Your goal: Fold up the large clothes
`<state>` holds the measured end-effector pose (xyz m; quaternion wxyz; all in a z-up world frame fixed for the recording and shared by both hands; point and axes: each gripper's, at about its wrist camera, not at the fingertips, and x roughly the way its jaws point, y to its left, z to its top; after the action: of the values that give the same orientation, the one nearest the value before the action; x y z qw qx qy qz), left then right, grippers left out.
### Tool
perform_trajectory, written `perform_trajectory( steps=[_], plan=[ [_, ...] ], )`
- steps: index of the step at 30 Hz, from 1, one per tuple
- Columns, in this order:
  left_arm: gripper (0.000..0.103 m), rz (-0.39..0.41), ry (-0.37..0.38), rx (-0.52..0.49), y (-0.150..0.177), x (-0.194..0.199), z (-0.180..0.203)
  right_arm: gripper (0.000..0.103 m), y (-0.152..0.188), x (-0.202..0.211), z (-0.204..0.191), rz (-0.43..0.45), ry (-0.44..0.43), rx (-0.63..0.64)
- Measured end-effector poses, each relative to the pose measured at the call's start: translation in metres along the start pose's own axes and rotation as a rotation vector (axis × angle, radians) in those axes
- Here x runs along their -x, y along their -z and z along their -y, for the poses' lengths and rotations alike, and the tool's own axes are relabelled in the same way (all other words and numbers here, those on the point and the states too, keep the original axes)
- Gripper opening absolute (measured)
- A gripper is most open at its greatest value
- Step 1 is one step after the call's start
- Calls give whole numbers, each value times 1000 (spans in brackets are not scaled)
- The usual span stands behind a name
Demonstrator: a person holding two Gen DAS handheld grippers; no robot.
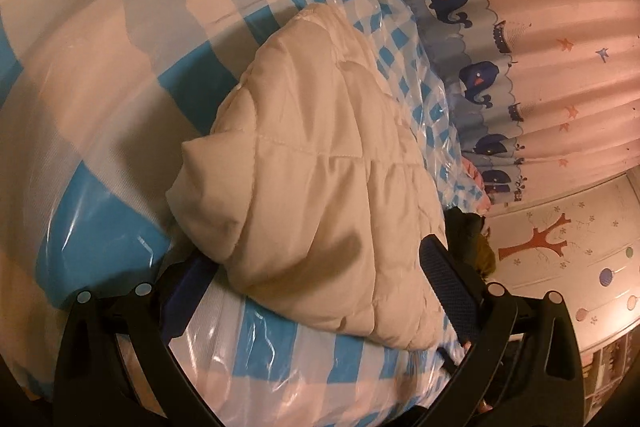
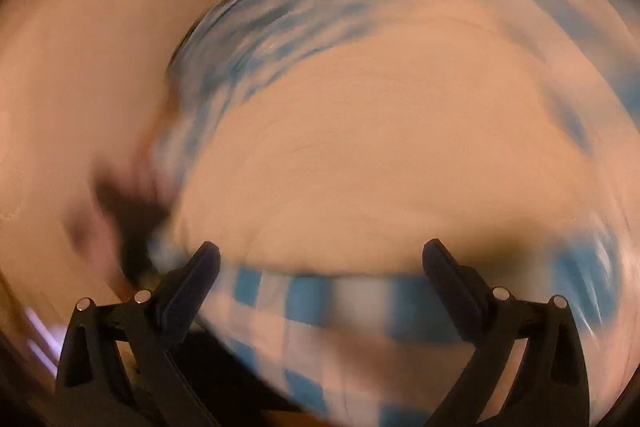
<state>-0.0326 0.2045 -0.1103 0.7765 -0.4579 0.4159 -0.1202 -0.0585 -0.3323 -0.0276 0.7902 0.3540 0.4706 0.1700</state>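
One cream quilted jacket (image 1: 316, 187) lies bunched on one blue-and-white checked sheet (image 1: 100, 75) under clear plastic, with one whale-print curtain (image 1: 520, 67) close along the sheet's far edge. Bare sheet spreads wide to the jacket's left. The left gripper (image 1: 316, 267) stands wide open around the jacket's near end, its fingers (image 1: 448, 279) either side, clamping nothing; the right gripper (image 2: 320, 259) is likewise spread wide and empty, its view badly blurred, with a cream mass ahead that is probably the jacket.
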Motion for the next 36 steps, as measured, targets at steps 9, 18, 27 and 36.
perform_trajectory(
  steps=[9,18,27,36],
  plan=[
    [96,69,-111,-4,-6,7,2,97,-16,1,73,43,-133,-267],
    [96,13,-150,-41,-18,-8,3,80,-27,-4,82,63,-50,-294],
    [47,-39,-206,-169,-18,-21,23,27,-42,-10,76,139,-129,-245],
    [33,-100,-101,-318,6,12,71,23,-26,68,42,211,-226,-95]
  ],
)
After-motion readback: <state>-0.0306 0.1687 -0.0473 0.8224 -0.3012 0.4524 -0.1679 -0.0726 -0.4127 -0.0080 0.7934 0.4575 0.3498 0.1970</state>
